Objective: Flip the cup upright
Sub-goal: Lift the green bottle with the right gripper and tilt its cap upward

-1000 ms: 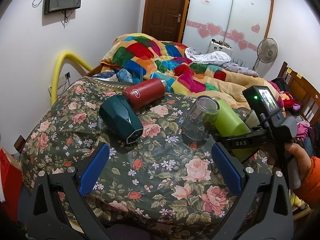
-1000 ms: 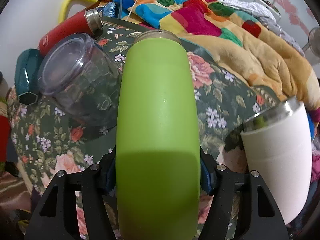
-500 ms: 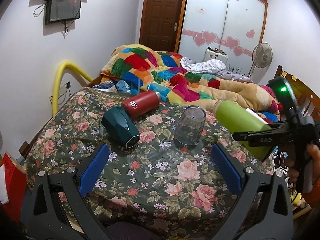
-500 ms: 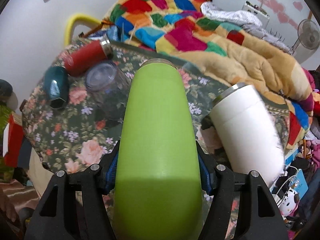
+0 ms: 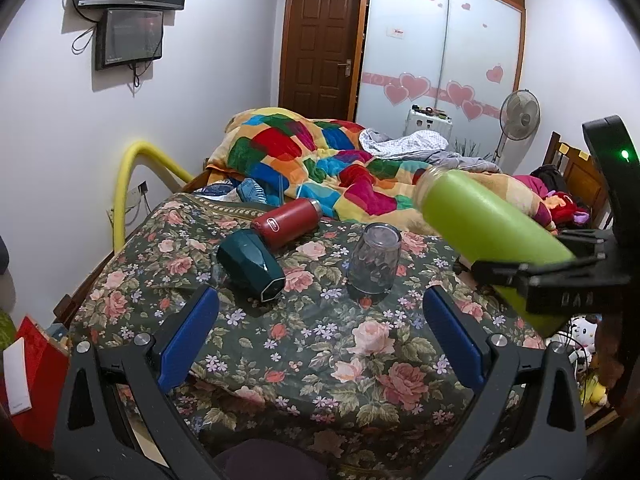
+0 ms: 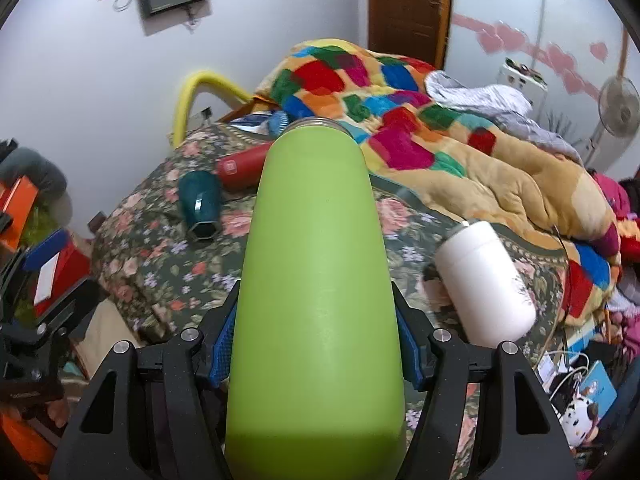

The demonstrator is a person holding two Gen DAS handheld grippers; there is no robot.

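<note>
Right hand-held gripper around green cup (aloft)

Even, moderately bright indoor light in both views; source not visible. Soft shadows fall beneath the clear glass and dark green cup. Strong fisheye bending, black vignette at corners. Right wrist view: wardrobe doors smeared, green bottle close, slightly soft.
</note>
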